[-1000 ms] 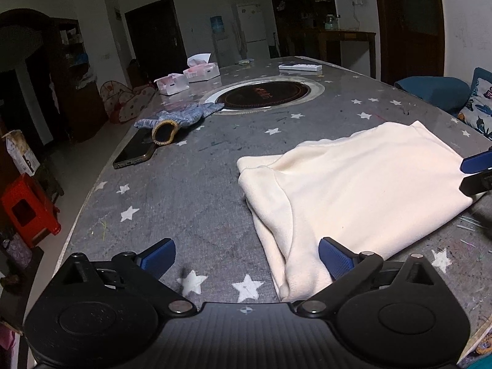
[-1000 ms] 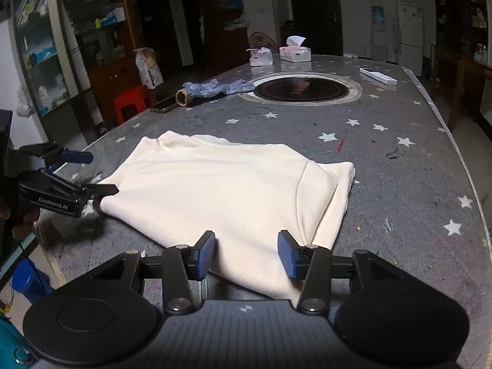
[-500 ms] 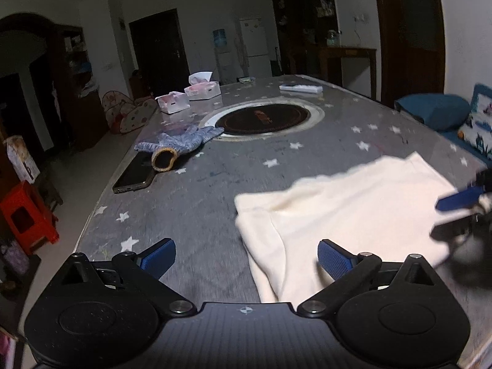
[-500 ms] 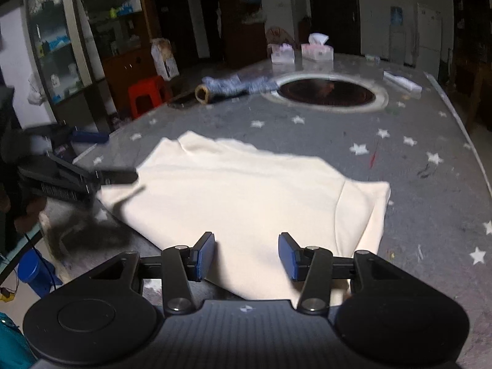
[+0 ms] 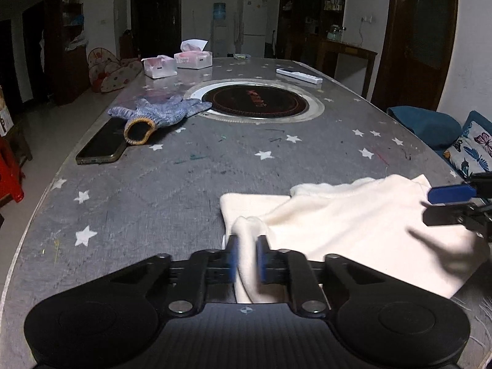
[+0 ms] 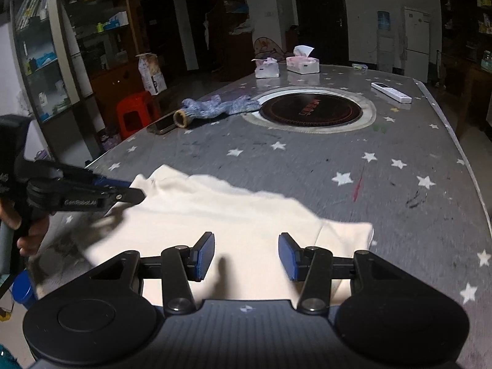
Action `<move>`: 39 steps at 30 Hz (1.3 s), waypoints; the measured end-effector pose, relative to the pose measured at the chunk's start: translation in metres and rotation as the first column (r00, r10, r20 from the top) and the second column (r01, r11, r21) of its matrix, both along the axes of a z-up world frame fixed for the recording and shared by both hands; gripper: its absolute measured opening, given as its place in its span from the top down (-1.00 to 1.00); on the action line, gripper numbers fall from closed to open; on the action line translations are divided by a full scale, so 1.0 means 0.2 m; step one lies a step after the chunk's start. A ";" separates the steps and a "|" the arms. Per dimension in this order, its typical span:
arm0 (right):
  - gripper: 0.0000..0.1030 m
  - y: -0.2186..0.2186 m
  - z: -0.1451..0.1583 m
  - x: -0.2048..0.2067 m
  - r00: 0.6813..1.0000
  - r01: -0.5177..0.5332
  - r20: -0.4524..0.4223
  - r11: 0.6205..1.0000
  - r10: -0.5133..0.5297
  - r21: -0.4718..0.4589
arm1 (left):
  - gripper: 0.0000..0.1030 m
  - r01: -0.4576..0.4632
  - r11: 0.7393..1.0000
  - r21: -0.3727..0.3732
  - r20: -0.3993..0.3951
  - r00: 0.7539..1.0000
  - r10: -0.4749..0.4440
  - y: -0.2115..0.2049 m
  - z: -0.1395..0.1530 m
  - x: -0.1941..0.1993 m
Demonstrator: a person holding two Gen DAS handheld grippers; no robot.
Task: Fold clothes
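A: What's on the left?

B: The left gripper (image 5: 246,256) is clamped on a bunched corner of the cream garment (image 5: 353,230), lifting that fold off the counter (image 5: 153,190).

A: And the rest of the garment?

B: It lies flat near the counter's front edge.

A: On the right?

B: The right gripper (image 6: 246,255) hovers over the cloth, its jaws apart, holding nothing.

Grey star-print table (image 5: 172,190), scuffed and marked. Round dark cooktop (image 5: 258,103) with metal ring set in the middle. On it: cream garment (image 5: 353,224) at near edge, knit work glove (image 5: 160,113) touching a dark phone (image 5: 103,146), two tissue boxes (image 5: 176,63) far end, white remote (image 5: 298,76) far right.
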State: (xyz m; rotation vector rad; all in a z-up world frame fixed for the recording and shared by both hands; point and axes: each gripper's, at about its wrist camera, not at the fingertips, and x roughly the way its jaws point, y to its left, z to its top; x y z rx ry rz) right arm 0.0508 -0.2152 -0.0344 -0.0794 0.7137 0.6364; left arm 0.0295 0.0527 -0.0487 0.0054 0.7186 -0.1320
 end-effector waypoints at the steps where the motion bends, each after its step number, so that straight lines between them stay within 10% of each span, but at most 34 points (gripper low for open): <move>1: 0.10 0.00 0.00 0.02 1.000 0.006 0.000 1.000 -0.006 0.001 | 0.81 0.000 1.000 0.002 0.003 1.000 0.000 0.00 0.00 0.00; 16: 0.10 0.05 -0.10 0.15 0.999 0.037 -0.028 0.995 -0.040 -0.098 | 0.82 -0.078 0.995 0.056 0.049 0.996 0.075 0.11 0.00 0.03; 20: 0.10 0.05 -0.08 0.16 0.998 0.046 -0.045 0.995 -0.050 -0.084 | 0.69 -0.089 0.996 -0.022 0.039 0.995 0.090 0.19 0.03 -0.04; 23: 0.10 0.07 -0.03 0.16 0.999 0.037 -0.038 0.998 -0.039 -0.059 | 0.12 -0.078 0.994 -0.078 0.033 0.996 0.080 0.22 0.05 -0.12; 39: 0.14 0.35 -0.09 0.28 0.999 -0.020 -0.043 0.997 0.016 -0.080 | 0.04 -0.001 0.980 -0.198 -0.023 1.000 -0.004 0.15 -0.04 -0.28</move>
